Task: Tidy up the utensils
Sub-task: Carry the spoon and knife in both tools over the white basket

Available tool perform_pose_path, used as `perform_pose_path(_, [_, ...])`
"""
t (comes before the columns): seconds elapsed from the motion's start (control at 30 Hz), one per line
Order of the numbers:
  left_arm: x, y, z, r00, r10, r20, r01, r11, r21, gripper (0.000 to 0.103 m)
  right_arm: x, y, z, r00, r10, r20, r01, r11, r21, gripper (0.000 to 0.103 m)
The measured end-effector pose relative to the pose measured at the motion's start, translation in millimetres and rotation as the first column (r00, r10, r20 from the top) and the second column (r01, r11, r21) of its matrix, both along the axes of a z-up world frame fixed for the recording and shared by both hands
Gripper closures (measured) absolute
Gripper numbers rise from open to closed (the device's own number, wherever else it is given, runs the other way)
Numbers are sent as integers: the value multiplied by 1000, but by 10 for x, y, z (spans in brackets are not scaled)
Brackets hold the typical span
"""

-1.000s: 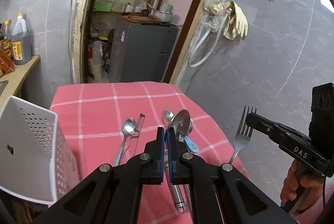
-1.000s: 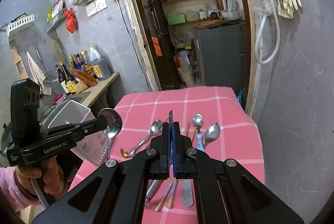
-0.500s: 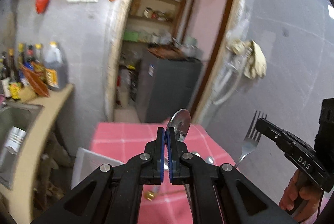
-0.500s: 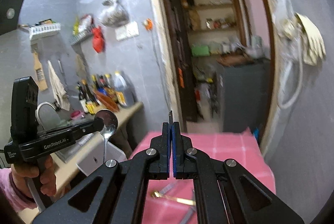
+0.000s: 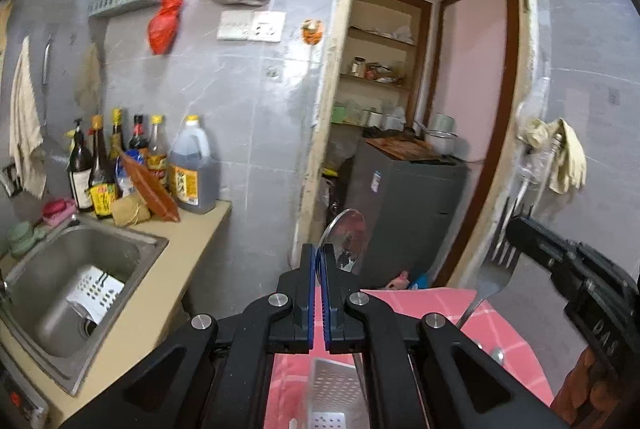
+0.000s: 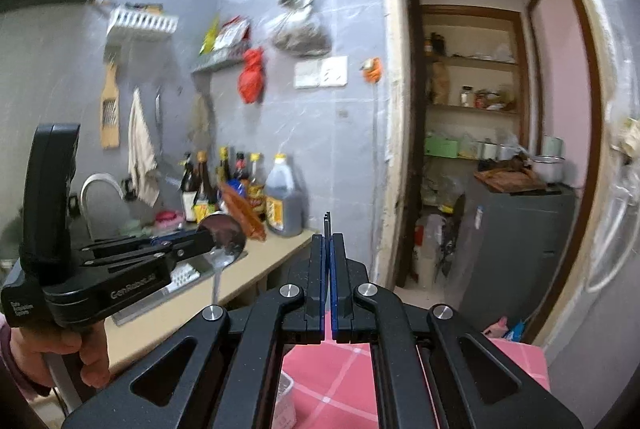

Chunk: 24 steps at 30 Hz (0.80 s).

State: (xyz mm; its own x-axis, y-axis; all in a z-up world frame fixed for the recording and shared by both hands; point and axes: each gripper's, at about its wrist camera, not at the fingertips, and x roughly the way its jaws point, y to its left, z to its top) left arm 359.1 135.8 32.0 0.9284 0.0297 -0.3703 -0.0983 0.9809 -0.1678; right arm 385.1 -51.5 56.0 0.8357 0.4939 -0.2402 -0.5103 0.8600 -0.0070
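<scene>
A home kitchen: steel sink (image 5: 80,269) set in the counter (image 5: 160,293), sauce bottles (image 5: 120,165), pantry shelves (image 5: 376,77) beyond the doorway.

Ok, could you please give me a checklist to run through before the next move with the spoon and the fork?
1. Left tool shut on the spoon, bowl up: ok.
2. Right tool shut on the fork, tines up: ok.
3. Spoon and fork apart from each other: ok.
4. White perforated holder in view, low under the left tool on the pink cloth: ok, only partly seen.
5. Holder's opening free and facing up: cannot tell, the tool's arms hide it.
6. Either utensil lined up over the holder: not ok, both are held high and aimed at the wall.
</scene>
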Motion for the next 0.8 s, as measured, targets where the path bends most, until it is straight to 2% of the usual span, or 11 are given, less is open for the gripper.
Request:
perform_pose_path(0.2, [12,52,-342,999,27,-19,-27,1000,-2,100,126,196,-415,995,62,-80,-66,996,-51,101])
perform_pose_path(0.47, [-116,-22,-533,997,-32,-64,34,999,28,99,190,136,-756,974,107,-200,-110,994,-7,100])
perform_pose_path(0.67, [-185,-38,-594,989,-94,-115,94,996,-2,98,209,116,-946,953,133,-274,-129,991,33,97])
perform_pose_path(0.8, [-224,-7,-620,982,-129,-137,123,991,-55,98,199,87,-1007,942,148,-300,-137,989,55,96])
